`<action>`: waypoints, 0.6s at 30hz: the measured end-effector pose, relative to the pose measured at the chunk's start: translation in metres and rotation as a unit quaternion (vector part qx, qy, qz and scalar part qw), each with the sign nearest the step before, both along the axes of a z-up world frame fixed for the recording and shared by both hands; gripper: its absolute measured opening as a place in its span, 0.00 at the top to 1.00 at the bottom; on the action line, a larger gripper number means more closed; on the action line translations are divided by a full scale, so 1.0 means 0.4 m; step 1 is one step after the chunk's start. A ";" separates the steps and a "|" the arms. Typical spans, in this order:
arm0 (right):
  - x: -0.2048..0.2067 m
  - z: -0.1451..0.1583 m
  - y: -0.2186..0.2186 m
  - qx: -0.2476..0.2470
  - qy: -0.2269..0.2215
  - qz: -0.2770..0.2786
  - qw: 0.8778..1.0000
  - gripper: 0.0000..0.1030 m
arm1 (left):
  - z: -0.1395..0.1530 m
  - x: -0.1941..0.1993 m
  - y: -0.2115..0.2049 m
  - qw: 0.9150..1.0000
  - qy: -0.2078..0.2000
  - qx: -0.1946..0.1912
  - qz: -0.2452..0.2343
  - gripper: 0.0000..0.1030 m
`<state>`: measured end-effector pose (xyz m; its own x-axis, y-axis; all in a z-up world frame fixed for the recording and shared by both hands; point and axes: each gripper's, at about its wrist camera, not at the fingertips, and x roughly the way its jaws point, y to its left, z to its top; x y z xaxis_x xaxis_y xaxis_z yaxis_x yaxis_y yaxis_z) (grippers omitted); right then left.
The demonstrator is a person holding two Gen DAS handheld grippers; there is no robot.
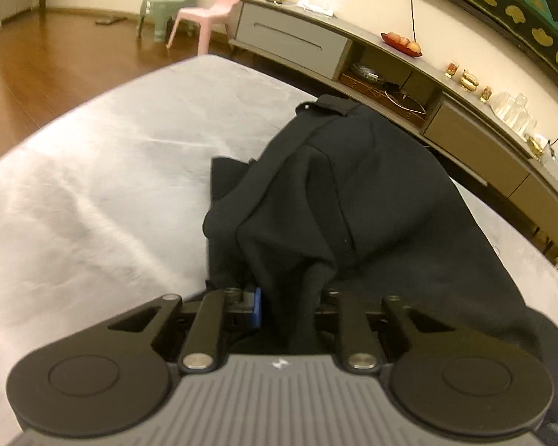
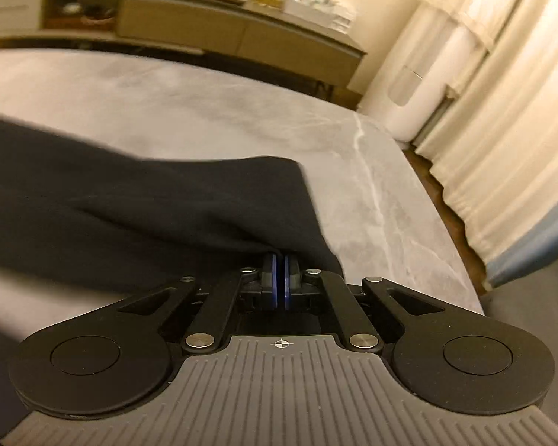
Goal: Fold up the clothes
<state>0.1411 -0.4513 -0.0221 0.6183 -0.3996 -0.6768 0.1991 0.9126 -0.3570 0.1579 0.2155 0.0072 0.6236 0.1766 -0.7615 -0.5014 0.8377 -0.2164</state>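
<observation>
A black garment (image 1: 334, 200) lies bunched on the grey marble table (image 1: 111, 171). In the left wrist view my left gripper (image 1: 284, 301) is shut on a thick fold of the black garment, which drapes over and hides most of the fingers; one blue pad (image 1: 256, 306) shows. In the right wrist view my right gripper (image 2: 281, 271) is shut on an edge of the same black garment (image 2: 148, 208), its blue pads (image 2: 275, 278) pressed together with cloth pinched at the tips. The cloth stretches away to the left across the table (image 2: 241, 111).
A long low sideboard (image 1: 446, 126) with a fruit bowl (image 1: 401, 42), glasses and ornaments runs behind the table. A pink chair (image 1: 212, 11) and a green chair (image 1: 167, 0) stand on the wooden floor. Cream curtains (image 2: 502, 111) hang beyond the table's right edge (image 2: 439, 223).
</observation>
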 end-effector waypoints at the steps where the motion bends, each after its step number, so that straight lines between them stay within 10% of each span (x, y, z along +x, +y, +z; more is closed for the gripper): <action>1: 0.004 0.001 0.004 -0.009 -0.006 -0.003 1.000 0.99 | 0.022 -0.016 -0.005 1.000 -0.014 -0.002 -0.008 0.77; 4: -0.012 0.022 0.018 -0.031 -0.029 -0.002 0.999 0.90 | 0.102 -0.085 -0.020 0.997 -0.075 0.006 -0.029 0.62; 7: -0.092 0.133 0.019 0.038 -0.079 0.009 0.996 0.51 | 0.160 -0.161 -0.040 0.991 -0.122 0.017 -0.045 0.32; 9: -0.179 0.209 0.017 0.093 -0.119 0.016 0.988 0.43 | 0.163 -0.188 -0.048 0.989 -0.130 -0.009 -0.066 0.30; 13: -0.371 0.251 0.025 0.215 -0.139 0.042 0.966 0.18 | 0.114 -0.175 -0.065 0.986 -0.095 -0.082 -0.112 0.20; 18: -0.552 0.170 0.033 0.295 -0.088 0.016 0.951 0.15 | 0.029 -0.131 -0.097 0.981 -0.029 -0.126 -0.147 0.19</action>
